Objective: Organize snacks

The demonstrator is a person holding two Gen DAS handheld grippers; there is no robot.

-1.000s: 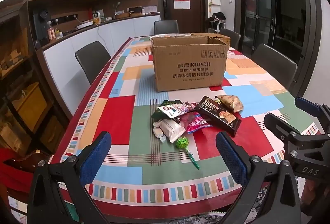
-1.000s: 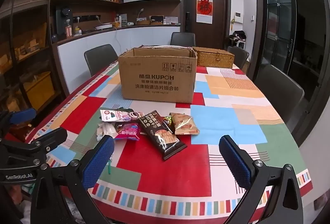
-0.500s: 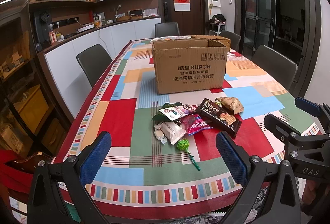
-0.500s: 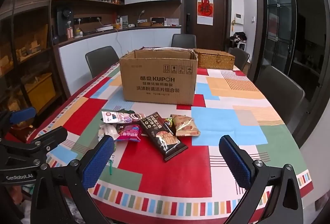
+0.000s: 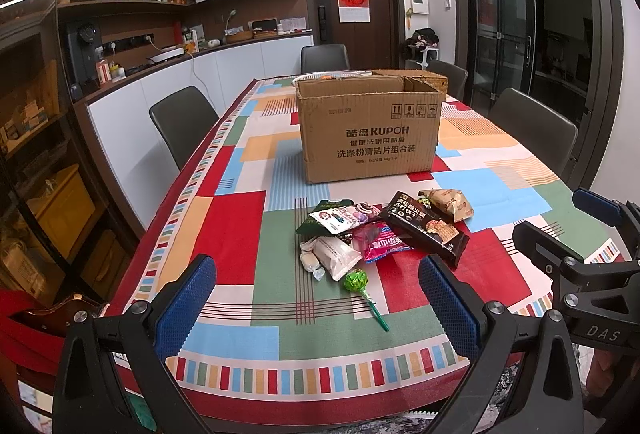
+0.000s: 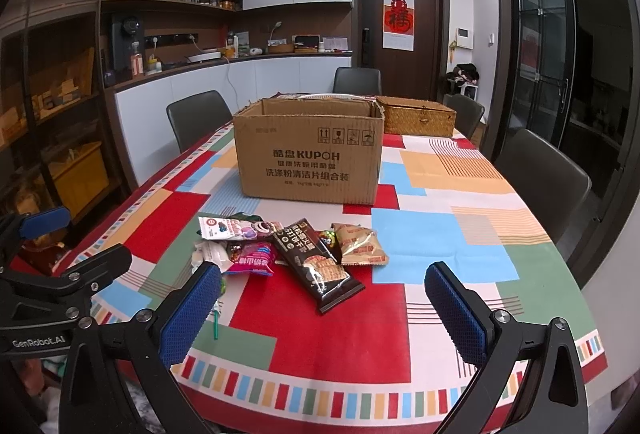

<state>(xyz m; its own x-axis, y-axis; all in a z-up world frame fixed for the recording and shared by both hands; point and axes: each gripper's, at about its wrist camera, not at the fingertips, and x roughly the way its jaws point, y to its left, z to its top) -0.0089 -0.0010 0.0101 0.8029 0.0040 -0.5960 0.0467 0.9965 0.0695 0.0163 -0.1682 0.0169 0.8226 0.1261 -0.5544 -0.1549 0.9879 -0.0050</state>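
None of the snack packets (image 5: 384, 234) has been put away: all lie heaped on the tabletop (image 5: 224, 218), near side of the open cardboard box (image 5: 368, 130). Left tongs (image 5: 316, 306) and right tongs (image 6: 324, 310) gape wide, holding nothing, so the sorting appears unstarted.

I see counter cloth (image 5: 236, 218): red, green, blue, orange, white blocks, striped border | box (image 5: 370, 130): plain brown, black print | long packet (image 6: 316, 264): dark brown | lollipop (image 5: 356, 280): green | pouch (image 5: 382, 244): pink | my jaws: blue textured pads (image 6: 190, 314), black frames
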